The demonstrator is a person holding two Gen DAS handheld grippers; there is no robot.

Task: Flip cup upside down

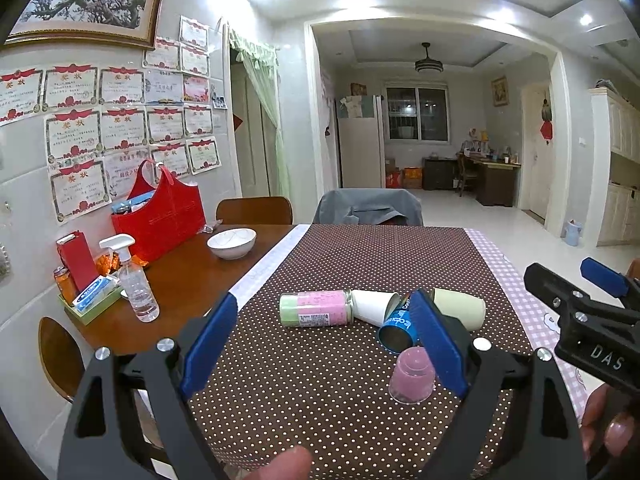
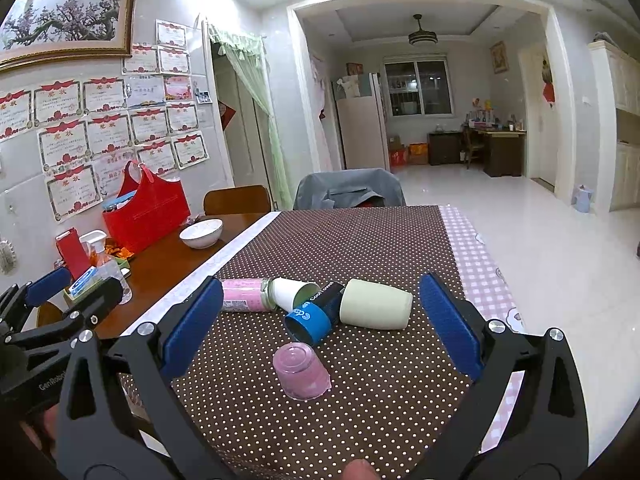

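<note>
On the dotted tablecloth [image 1: 320, 360], left wrist view: pink cup [image 1: 412, 374] already mouth-down, touching the left gripper's [image 1: 324, 344] right pad; fingers spread, empty.

Right wrist view: same pink cup [image 2: 302, 370] centred between the right gripper's [image 2: 320, 326] spread, empty fingers, nearer than the blue can [image 2: 316, 314] behind it.

Wooden table [image 1: 180, 280]: dotted brown cloth [image 1: 320, 380], bowl [image 1: 232, 242], spray bottle [image 1: 134, 280].
</note>
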